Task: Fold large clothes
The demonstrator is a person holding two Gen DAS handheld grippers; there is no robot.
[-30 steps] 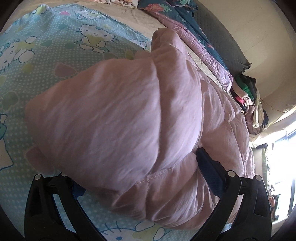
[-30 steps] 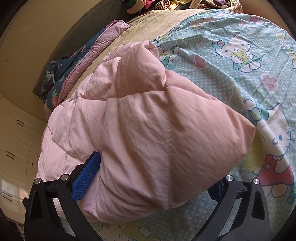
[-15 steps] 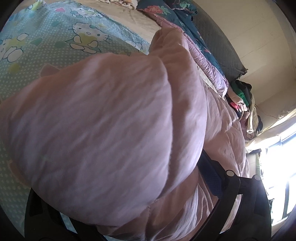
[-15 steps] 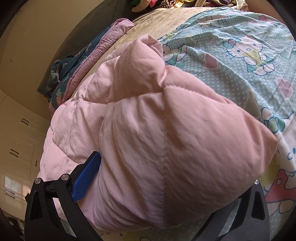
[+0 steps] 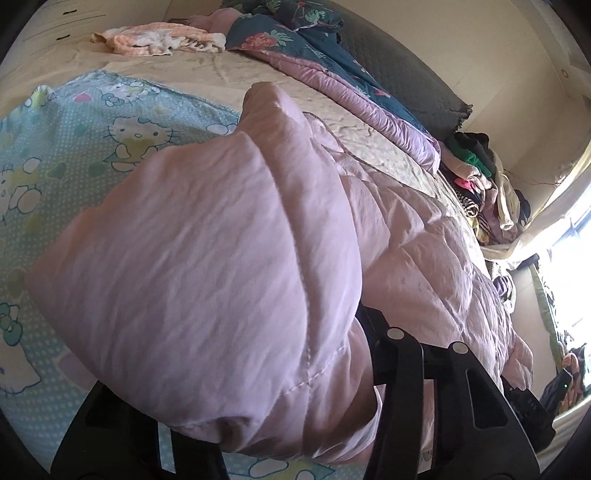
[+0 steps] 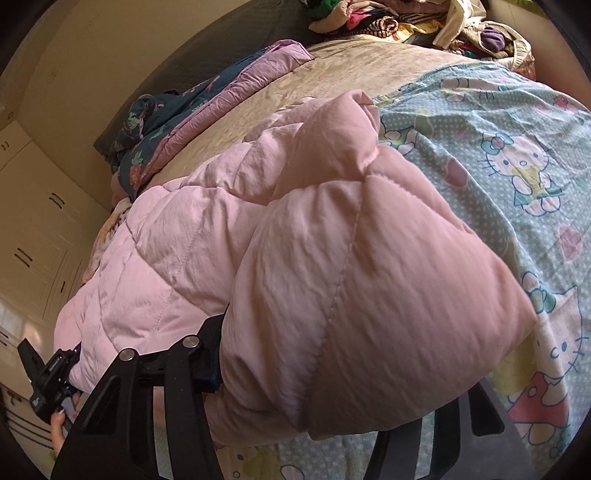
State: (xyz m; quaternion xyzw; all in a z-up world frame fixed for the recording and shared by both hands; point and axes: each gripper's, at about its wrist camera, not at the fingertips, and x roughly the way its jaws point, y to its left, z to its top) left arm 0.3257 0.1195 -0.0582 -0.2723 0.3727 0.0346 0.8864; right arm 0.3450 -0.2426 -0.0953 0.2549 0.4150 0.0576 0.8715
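I had both claws, left (image 5: 258, 424) and right (image 6: 325, 428), just closing onto the puffy pink quilted jacket (image 5: 207, 266) on the bed (image 5: 229, 74), its folding barely begun.

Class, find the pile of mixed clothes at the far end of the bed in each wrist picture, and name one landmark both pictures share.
Left wrist view: the pile of clothes sits at the right edge, beyond the pink quilted coat.
Right wrist view: the pile of clothes runs along the top edge.
Shared landmark: the floral blanket along the headboard side of the bed.
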